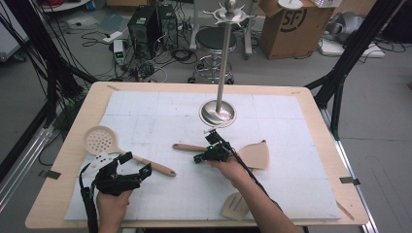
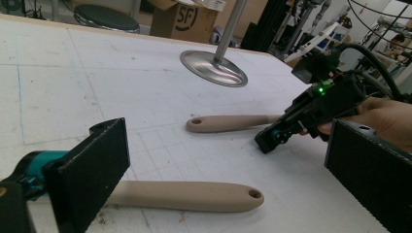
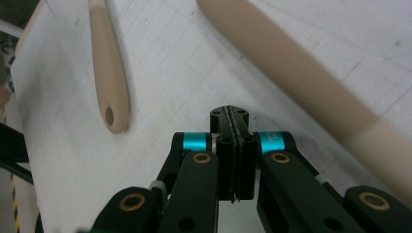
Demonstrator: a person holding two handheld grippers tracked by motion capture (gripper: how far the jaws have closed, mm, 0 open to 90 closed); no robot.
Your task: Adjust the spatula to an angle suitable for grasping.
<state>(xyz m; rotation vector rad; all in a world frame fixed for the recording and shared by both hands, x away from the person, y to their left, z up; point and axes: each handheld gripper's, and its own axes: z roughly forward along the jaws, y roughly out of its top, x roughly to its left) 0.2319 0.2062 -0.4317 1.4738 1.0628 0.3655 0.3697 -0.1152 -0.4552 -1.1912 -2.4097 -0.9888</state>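
Your right claw (image 1: 203,156) is pressed together, pinching nothing, and sits just on the near side of the spatula (image 1: 252,154) handle at mid-table. That handle runs left to right, its holed end to the left, blade to the right, near the stand (image 1: 217,112). Your left claw (image 1: 135,164) is spread over the skimmer (image 1: 99,140) handle, well apart from the spatula, so the right is nearer

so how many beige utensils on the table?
3. A beige perforated skimmer lies at the left by the left gripper; a beige flat turner lies mid-table by the right gripper; a beige slotted turner head at the near edge is partly hidden by the forearm.
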